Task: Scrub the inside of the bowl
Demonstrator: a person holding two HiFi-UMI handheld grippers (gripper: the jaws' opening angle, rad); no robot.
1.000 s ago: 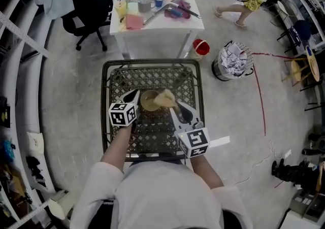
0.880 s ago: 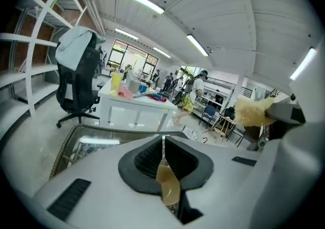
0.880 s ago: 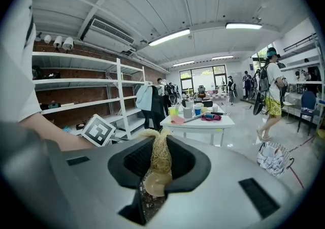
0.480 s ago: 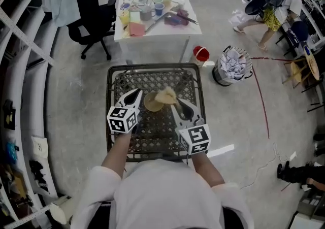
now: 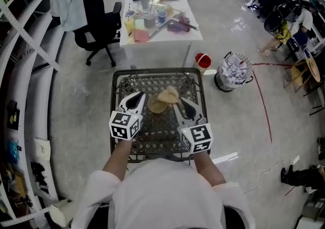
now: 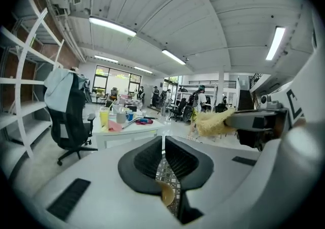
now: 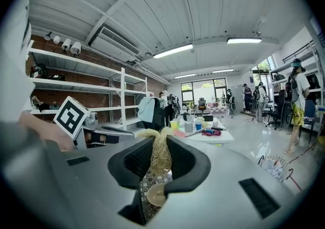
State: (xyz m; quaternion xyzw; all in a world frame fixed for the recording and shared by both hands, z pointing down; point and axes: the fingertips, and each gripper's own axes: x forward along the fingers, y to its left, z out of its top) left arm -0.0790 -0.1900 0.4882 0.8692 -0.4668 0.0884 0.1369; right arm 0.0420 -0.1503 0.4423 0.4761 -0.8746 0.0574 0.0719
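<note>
A small tan bowl (image 5: pixel 156 105) sits on the black metal mesh table (image 5: pixel 152 134); it also shows low between the jaws as the bowl (image 6: pixel 166 194) and the bowl (image 7: pixel 154 195). My left gripper (image 5: pixel 140 96) hovers above the bowl's left side, its jaws shut with nothing between them (image 6: pixel 163 148). My right gripper (image 5: pixel 177 102) hovers above the bowl's right side, shut on a pale yellow fibrous scrubber (image 5: pixel 168 94). The scrubber (image 7: pixel 159 154) is pinched between the right pads, its tuft sticking out past the tips. From the left gripper view the scrubber (image 6: pixel 210 123) shows at the right.
A white table (image 5: pixel 192 22) with cups and clutter stands beyond the mesh table. A black office chair (image 5: pixel 99 17) draped with cloth is to its left. A red bucket (image 5: pixel 203 61) and a wire waste basket (image 5: pixel 234 69) stand at the right. Shelving runs along the left.
Both grippers have lifted up off the bowl, the left one more than the right. The scrubber has risen with the right gripper. The bowl stays on the mesh.
</note>
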